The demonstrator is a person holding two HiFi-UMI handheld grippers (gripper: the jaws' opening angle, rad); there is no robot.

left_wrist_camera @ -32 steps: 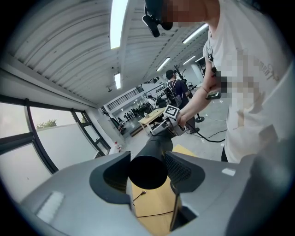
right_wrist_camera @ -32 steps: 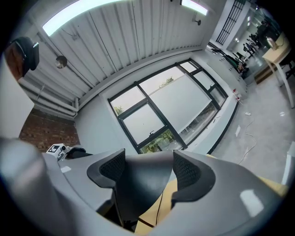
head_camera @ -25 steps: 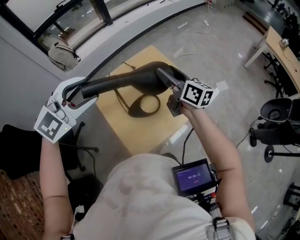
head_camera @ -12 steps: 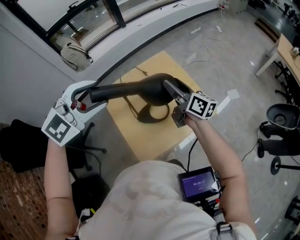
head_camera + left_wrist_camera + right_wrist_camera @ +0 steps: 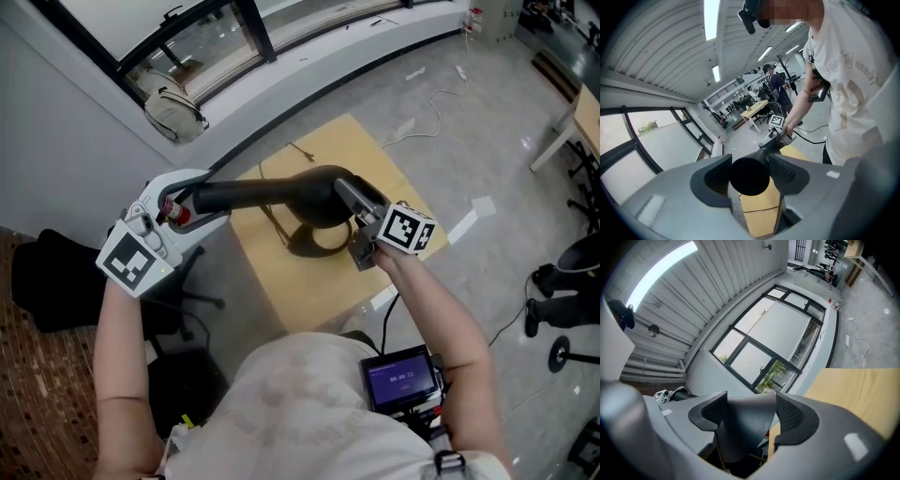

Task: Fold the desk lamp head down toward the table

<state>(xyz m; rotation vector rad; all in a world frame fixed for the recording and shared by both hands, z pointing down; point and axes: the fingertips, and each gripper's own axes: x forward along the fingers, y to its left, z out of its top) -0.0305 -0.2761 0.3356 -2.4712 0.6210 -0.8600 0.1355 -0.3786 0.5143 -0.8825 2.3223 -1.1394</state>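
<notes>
The black desk lamp with a long tapering arm [image 5: 262, 192] stretches almost level across the middle of the head view, above the square tan wooden table [image 5: 281, 286]. Its dark ring-shaped foot [image 5: 298, 244] rests on the tabletop just below the lamp's thick end. The left gripper [image 5: 186, 201], pale-bodied, sits at centre left of that frame and is clamped on the lamp's narrow tip. In the left gripper view the round black end fills the space between the two ribbed pads [image 5: 783, 172]. The left marker cube [image 5: 127, 264] turns one face up toward the camera. The person's left forearm [image 5: 122, 375] rises nearly straight from the lower left edge to the tool, which angles toward the upper right. The right gripper [image 5: 342, 190] lies just right of centre and pinches the lamp at its thick end. In the right gripper view a dark flared part sits tight between both of its pads, with the tan table at the lower right and the other tool small at the lower left. The right forearm [image 5: 431, 309] comes in from the lower right, bent at the elbow, and slants up and left to the right marker cube [image 5: 408, 231]. The two tools face each other along the lamp.
</notes>
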